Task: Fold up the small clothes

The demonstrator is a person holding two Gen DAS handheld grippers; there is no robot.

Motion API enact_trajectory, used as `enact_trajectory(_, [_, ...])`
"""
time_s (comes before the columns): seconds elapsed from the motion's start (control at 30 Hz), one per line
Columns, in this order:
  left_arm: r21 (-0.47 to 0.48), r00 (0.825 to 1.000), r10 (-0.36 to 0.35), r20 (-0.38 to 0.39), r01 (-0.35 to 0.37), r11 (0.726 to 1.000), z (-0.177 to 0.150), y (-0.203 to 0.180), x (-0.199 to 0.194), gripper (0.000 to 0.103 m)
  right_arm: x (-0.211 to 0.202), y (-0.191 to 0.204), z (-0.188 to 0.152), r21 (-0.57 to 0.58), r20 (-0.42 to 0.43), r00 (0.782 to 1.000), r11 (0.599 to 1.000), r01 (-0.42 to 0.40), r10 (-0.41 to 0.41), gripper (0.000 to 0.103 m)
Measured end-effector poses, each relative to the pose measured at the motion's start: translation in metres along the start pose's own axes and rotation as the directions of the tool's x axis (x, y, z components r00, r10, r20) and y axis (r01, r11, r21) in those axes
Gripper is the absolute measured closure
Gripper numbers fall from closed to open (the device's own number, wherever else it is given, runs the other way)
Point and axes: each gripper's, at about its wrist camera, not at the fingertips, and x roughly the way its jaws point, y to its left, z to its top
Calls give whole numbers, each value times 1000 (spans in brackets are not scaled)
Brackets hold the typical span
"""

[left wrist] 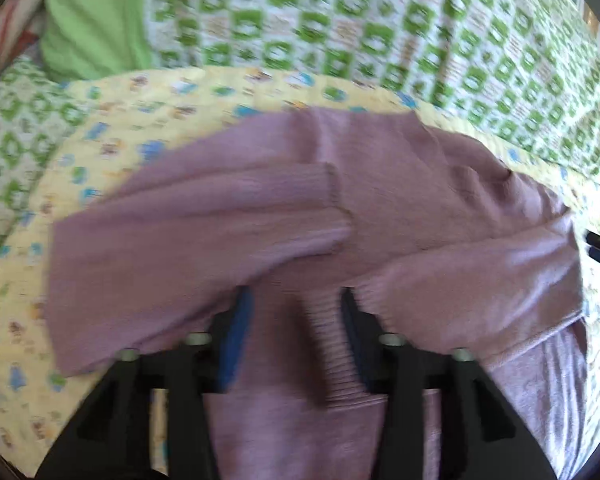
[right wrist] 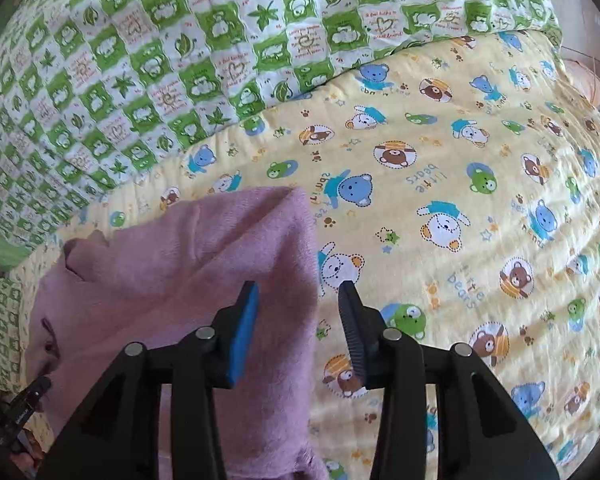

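A small mauve knit top (left wrist: 400,184) lies on a yellow bear-print quilt (left wrist: 112,120), with both sleeves folded across its body. My left gripper (left wrist: 296,304) is open, its jaws either side of a ribbed cuff (left wrist: 332,352) that lies between them. In the right wrist view the same top (right wrist: 188,264) lies at the left on the yellow quilt (right wrist: 480,184). My right gripper (right wrist: 300,292) is open and empty over the top's right edge. The left view is blurred.
A green and white checked quilt (right wrist: 148,60) lies behind the yellow one, also in the left wrist view (left wrist: 440,32). A plain green pillow (left wrist: 92,20) sits at the far left. The other gripper's tip (right wrist: 32,396) shows at the lower left.
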Motion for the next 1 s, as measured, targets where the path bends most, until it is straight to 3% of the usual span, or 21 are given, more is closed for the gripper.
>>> enact_trajectory(0.03, [-3, 1000, 5, 15, -5, 1000, 1, 6, -4, 36, -7, 2, -4, 8, 6, 1000, 1000, -14, 14, 57])
enact_trajectory(0.13, [23, 999, 37, 17, -37, 999, 8, 16, -5, 35, -24, 11, -21, 15, -3, 998, 998, -69, 69, 57])
enact_trajectory(0.33, [196, 986, 166, -2, -163, 967, 16, 2, 26, 22, -36, 39, -69, -6, -72, 986, 989, -149, 149, 57])
enact_trajectory(0.43, [251, 973, 230, -4, -222, 942, 17, -2, 43, 22, -38, 52, -91, -21, -118, 977, 983, -183, 179, 57])
enact_trajectory(0.53, [259, 966, 256, -15, -244, 935, 19, -2, 55, 22, -38, 65, -105, -57, -154, 971, 979, -195, 185, 57])
enact_trajectory(0.6, [253, 965, 260, -29, -245, 936, 21, 1, 60, 33, -37, 70, -112, -68, -173, 967, 977, -203, 189, 57])
enact_trajectory(0.67, [210, 983, 163, -80, -144, 967, 23, 6, 63, 77, -36, 73, -117, -66, -189, 962, 975, -212, 197, 57])
enact_trajectory(0.73, [166, 989, 128, -77, -114, 979, 29, 9, 56, 94, -36, 76, -121, -67, -198, 959, 974, -217, 201, 57])
enact_trajectory(0.83, [133, 997, 61, -41, -55, 990, 38, 3, 31, 97, -39, 80, -123, -73, -196, 958, 971, -228, 211, 57])
enact_trajectory(0.9, [104, 999, -37, -8, 38, 994, 46, -8, 6, 98, -41, 80, -122, -75, -190, 957, 969, -236, 218, 57])
enact_trajectory(1.0, [105, 983, -182, 28, 178, 978, 53, -41, -22, 98, -46, 77, -118, -64, -170, 959, 969, -239, 226, 57])
